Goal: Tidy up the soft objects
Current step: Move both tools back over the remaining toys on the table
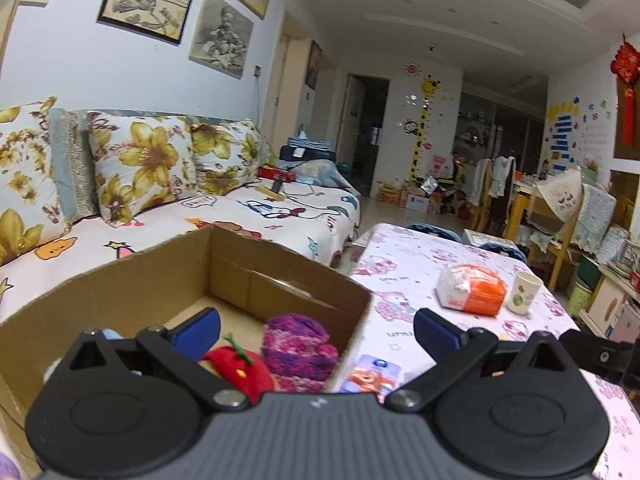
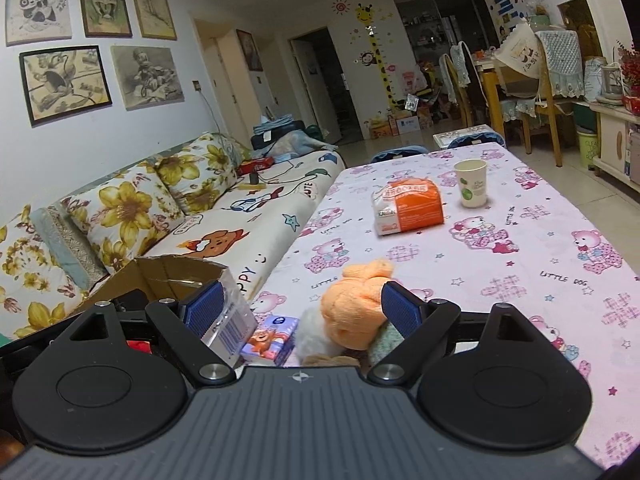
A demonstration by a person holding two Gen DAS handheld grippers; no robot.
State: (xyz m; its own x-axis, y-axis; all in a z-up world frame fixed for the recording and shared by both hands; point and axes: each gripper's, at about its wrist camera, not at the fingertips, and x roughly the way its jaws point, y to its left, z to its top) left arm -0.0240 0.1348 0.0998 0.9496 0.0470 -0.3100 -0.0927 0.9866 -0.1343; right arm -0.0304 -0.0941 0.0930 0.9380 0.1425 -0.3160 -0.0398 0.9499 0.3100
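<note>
Left tongs (image 1: 316, 334): spread wide, nothing between the pads, hovering over the near right corner of the cardboard box (image 1: 160, 276). Box sits at the near left end of the surface (image 1: 404, 280), beside the sofa (image 1: 280, 212). Inside the box: purple knitted piece (image 1: 298, 348) and, just left of it and touching, a red plush fruit (image 1: 240, 368).

Right tongs (image 2: 302, 310): also wide, empty. An orange knitted item (image 2: 356, 304) lies on the surface between the pads, close against the right pad; contact not clear. It lies on a small heap with white fluffy item (image 2: 316, 332). Small tissue pack (image 2: 272, 338) just left of the heap, beside the box. Far off on the surface: orange-and-white packet (image 2: 408, 204) and paper cup (image 2: 472, 182), near each other.
</note>
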